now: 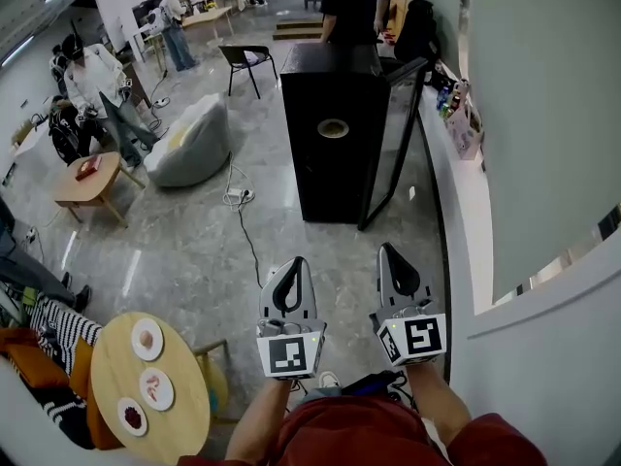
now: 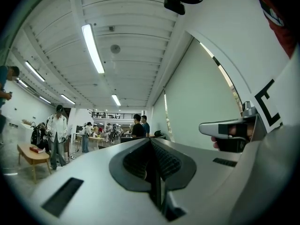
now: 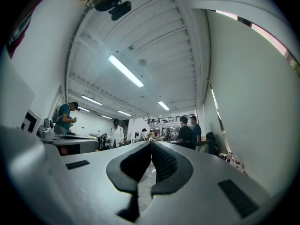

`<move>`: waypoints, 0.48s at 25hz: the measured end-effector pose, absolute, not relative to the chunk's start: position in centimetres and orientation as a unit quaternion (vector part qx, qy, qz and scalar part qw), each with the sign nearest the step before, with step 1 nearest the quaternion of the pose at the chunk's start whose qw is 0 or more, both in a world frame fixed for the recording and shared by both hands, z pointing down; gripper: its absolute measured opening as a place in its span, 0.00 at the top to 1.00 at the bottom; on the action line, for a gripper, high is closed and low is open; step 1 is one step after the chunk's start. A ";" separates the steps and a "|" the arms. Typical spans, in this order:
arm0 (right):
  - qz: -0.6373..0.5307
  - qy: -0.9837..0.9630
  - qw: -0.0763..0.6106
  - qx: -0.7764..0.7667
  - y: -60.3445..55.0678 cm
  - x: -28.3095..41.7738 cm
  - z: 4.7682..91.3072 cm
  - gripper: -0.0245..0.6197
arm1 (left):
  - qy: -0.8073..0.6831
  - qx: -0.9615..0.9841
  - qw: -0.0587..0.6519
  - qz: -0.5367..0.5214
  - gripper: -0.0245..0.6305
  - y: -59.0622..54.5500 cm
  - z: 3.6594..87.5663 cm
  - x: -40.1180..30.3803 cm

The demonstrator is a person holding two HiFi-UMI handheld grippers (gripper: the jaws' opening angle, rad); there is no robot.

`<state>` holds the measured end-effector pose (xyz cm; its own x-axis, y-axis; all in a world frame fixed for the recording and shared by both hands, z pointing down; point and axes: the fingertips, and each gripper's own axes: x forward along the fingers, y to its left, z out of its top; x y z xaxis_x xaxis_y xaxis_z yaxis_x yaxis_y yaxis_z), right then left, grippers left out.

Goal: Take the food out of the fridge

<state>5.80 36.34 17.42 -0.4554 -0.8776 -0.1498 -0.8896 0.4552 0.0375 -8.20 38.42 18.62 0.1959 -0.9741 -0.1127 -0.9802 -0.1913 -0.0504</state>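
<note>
1. The black fridge (image 1: 330, 144) is straight ahead, with its door (image 1: 393, 144) ajar on the right edge. Can't see the food inside.
2. Open floor (image 1: 184, 250) stretches up to it, with a cable (image 1: 248, 241) trailing across.
3. The left gripper (image 1: 296, 263) and right gripper (image 1: 386, 250) are both clenched on nothing, and a white ledge (image 1: 475, 212) hugs the right side.

Head camera looks steeply down, tool cameras level, all facing the black fridge (image 1: 325, 163)

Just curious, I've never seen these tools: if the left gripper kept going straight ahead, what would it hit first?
Most likely the black fridge, which stands ahead of the left gripper. Nothing standing shows between them, though depth is hard to judge.
</note>
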 end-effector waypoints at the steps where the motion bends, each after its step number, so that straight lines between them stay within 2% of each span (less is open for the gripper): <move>1: 0.055 0.850 0.055 -0.521 36.0 5.5 17.5 0.93 | 0.632 -0.773 0.054 0.022 0.94 38.1 18.9 -8.6; 12: 0.057 0.842 0.052 -0.534 33.6 4.2 17.9 0.93 | 0.621 -0.779 0.046 0.075 0.94 34.9 18.8 -9.7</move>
<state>4.24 33.60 17.94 -0.4234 -0.8937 -0.1485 -0.9055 0.4224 0.0394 -9.73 34.85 18.84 0.2186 -0.9603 -0.1735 -0.9740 -0.2256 0.0216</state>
